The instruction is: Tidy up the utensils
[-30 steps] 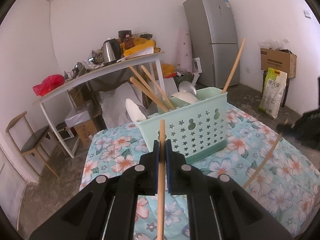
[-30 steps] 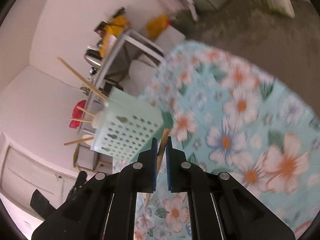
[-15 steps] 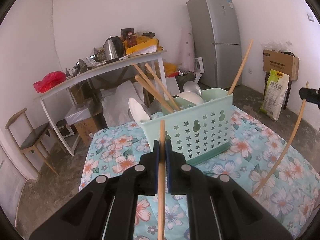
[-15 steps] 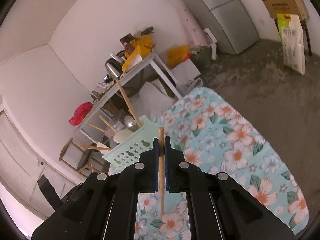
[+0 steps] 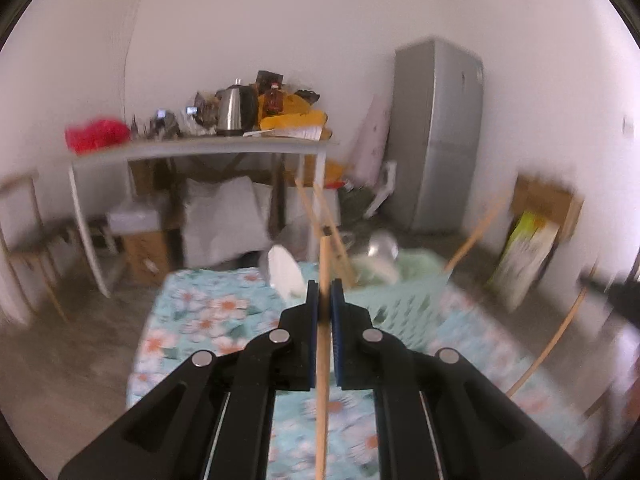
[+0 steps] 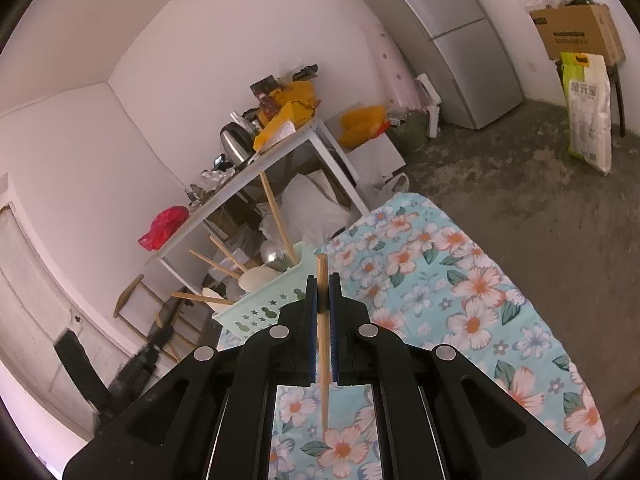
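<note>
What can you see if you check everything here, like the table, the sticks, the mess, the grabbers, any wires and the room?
Surface: table under a floral cloth.
Job's things: mint basket on the cloth holds chopsticks, a ladle and spoons.
Clutter: nothing seen loose on the cloth.
Grippers: left gripper shut on a chopstick; right gripper shut on another chopstick.
Cables: nothing seen.
Surroundings: side table with kettle and bags, fridge, cardboard box, chair, bare floor.
</note>
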### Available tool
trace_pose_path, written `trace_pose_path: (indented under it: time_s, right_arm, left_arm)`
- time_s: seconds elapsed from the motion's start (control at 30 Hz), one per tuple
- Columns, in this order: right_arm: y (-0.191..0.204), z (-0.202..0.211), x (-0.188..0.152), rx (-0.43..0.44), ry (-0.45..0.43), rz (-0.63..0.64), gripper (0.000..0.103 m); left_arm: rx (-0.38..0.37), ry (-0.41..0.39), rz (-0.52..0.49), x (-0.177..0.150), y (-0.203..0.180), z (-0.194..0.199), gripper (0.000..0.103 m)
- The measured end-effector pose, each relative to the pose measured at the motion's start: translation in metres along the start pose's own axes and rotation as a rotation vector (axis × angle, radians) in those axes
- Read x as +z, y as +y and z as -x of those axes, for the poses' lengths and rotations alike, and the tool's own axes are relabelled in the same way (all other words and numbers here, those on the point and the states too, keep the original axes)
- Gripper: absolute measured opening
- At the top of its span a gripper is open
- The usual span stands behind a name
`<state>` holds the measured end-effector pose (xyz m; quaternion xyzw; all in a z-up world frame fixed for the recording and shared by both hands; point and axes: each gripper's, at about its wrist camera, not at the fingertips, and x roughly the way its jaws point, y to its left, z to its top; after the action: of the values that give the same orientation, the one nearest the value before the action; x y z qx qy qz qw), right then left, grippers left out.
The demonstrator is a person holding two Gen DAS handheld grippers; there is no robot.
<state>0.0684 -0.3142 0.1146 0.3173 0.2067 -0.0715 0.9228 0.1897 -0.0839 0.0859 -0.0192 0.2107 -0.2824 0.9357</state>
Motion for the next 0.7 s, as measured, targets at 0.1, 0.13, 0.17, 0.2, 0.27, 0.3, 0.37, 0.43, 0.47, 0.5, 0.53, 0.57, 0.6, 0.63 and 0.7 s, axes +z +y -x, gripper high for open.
trace_pose_path:
  time_s: [0.1, 0.13, 0.17, 0.2, 0.27, 0.3, 0.37, 0.43, 0.47, 0.5, 0.53, 0.57, 0.6, 0.63, 0.7]
  right_arm:
    - [-0.003, 0.002, -0.001, 0.004, 0.0, -0.011, 0.004]
    - [-0.004, 0.002, -0.001, 0.004, 0.002, -0.014, 0.004]
    - [-0.005, 0.002, -0.001, 0.004, 0.003, -0.015, 0.004]
    - [-0.007, 0.002, -0.001, 0.003, 0.004, -0.016, 0.004]
    - [-0.008, 0.003, -0.002, 0.001, 0.006, -0.019, 0.004]
    - [-0.009, 0.003, -0.002, 0.0, 0.006, -0.022, 0.004]
    - [-0.011, 0.005, -0.001, 0.001, 0.003, -0.027, 0.004]
    - [-0.013, 0.007, 0.0, 0.002, -0.002, -0.032, 0.004]
    - [-0.013, 0.008, 0.0, 0.002, -0.003, -0.034, 0.004]
    - [-0.014, 0.009, 0.0, 0.002, -0.005, -0.037, 0.004]
    - [-0.015, 0.01, 0.0, 0.003, -0.006, -0.039, 0.004]
    - [-0.016, 0.011, 0.0, 0.005, -0.008, -0.042, 0.004]
    - [-0.016, 0.011, 0.0, 0.006, -0.008, -0.044, 0.004]
    - [-0.017, 0.012, 0.0, 0.009, -0.009, -0.047, 0.004]
    - [-0.018, 0.013, 0.0, 0.013, -0.01, -0.052, 0.004]
  left_arm:
    - [-0.066, 0.04, 0.113, 0.009, 0.02, -0.001, 0.006]
    - [-0.084, 0.049, 0.143, 0.011, 0.025, 0.0, 0.006]
    - [-0.095, 0.051, 0.161, 0.013, 0.027, 0.001, 0.006]
    - [-0.106, 0.05, 0.176, 0.015, 0.029, 0.003, 0.006]
    - [-0.131, 0.032, 0.199, 0.022, 0.03, 0.009, 0.005]
    - [-0.143, 0.026, 0.206, 0.025, 0.03, 0.011, 0.005]
    - [-0.185, -0.004, 0.225, 0.037, 0.025, 0.019, 0.005]
    - [-0.221, -0.044, 0.234, 0.052, 0.022, 0.025, 0.005]
    - [-0.239, -0.077, 0.236, 0.062, 0.019, 0.03, 0.005]
    - [-0.253, -0.114, 0.237, 0.072, 0.016, 0.036, 0.005]
    - [-0.264, -0.152, 0.237, 0.081, 0.012, 0.04, 0.005]
    - [-0.272, -0.184, 0.236, 0.089, 0.01, 0.044, 0.005]
    - [-0.28, -0.219, 0.233, 0.098, 0.005, 0.048, 0.005]
    - [-0.289, -0.247, 0.231, 0.106, 0.0, 0.048, 0.005]
    - [-0.292, -0.288, 0.228, 0.115, -0.006, 0.045, 0.005]
